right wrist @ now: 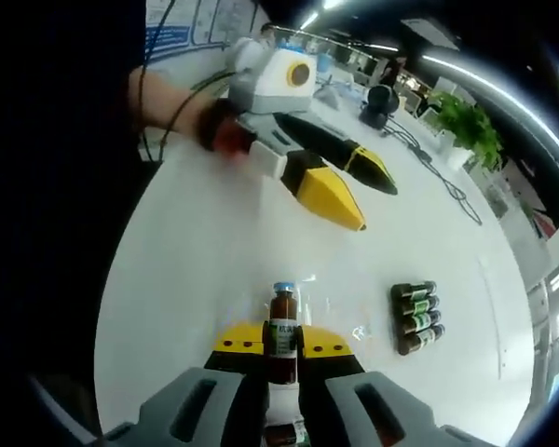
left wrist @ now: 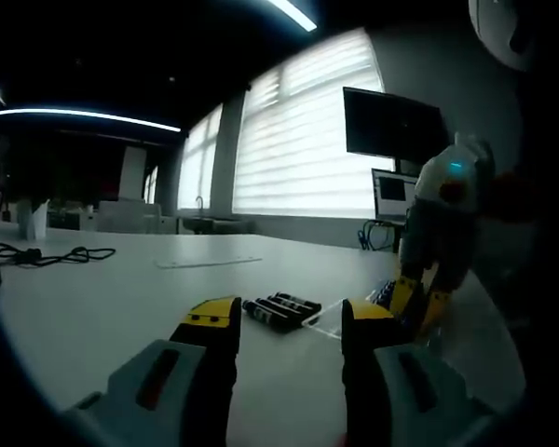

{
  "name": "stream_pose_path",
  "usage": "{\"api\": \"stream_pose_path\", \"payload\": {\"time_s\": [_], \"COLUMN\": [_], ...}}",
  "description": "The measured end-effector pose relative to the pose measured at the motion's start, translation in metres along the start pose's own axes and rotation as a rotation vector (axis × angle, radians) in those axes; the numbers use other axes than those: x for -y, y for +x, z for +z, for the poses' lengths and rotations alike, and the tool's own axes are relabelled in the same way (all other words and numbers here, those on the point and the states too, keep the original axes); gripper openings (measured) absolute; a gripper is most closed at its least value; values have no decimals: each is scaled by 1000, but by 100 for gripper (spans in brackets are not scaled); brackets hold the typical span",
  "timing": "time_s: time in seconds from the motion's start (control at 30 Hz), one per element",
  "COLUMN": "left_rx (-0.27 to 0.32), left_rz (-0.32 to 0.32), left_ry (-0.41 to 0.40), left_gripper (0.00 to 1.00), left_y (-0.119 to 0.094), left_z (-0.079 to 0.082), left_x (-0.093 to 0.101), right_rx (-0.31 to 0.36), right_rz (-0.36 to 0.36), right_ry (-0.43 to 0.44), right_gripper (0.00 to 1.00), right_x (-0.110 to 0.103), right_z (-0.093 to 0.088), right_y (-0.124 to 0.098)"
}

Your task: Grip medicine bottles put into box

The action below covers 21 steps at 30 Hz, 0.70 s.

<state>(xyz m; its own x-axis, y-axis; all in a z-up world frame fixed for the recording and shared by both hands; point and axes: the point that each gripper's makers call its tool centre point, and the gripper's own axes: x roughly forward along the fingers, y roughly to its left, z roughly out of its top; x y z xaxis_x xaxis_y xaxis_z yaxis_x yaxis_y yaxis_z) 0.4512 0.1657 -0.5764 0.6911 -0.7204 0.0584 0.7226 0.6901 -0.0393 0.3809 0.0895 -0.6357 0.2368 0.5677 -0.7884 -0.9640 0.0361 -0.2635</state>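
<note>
My right gripper (right wrist: 282, 343) is shut on a small brown medicine bottle (right wrist: 282, 321) with a blue cap, held upright over the white table (right wrist: 196, 279). Several dark bottles (right wrist: 416, 317) lie side by side on the table to its right. They also lie just ahead of my left gripper (left wrist: 289, 321) as the bottle row (left wrist: 279, 311). My left gripper stands open with nothing between its yellow-tipped jaws. It hangs over the table as the left gripper (right wrist: 368, 200) in the right gripper view. The right gripper (left wrist: 419, 303) comes in from the right, near a faint clear plastic piece (left wrist: 328, 322).
A hand (right wrist: 214, 126) holds the left gripper. Black cables (left wrist: 47, 254) lie on the table's far left, and a monitor (left wrist: 391, 126) stands by the shuttered windows. A green plant (right wrist: 470, 126) and a cable (right wrist: 438, 177) sit at the table's far side.
</note>
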Motion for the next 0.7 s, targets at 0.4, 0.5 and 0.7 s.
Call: {"api": "stream_pose_path", "payload": {"time_s": [0.4, 0.5, 0.7], "left_rx": [-1, -1, -2], "left_rz": [-1, -1, 0], "left_ry": [1, 1, 4], "left_gripper": [36, 36, 36], "left_y": [0, 0, 0], "left_z": [0, 0, 0], "left_x": [1, 1, 1], "right_rx": [60, 79, 102], "right_rz": [3, -6, -18], "right_ry": [75, 93, 131], "right_gripper": [12, 11, 5], "right_x": [0, 3, 6], "right_z": [6, 6, 3], "right_y": [-10, -14, -14]}}
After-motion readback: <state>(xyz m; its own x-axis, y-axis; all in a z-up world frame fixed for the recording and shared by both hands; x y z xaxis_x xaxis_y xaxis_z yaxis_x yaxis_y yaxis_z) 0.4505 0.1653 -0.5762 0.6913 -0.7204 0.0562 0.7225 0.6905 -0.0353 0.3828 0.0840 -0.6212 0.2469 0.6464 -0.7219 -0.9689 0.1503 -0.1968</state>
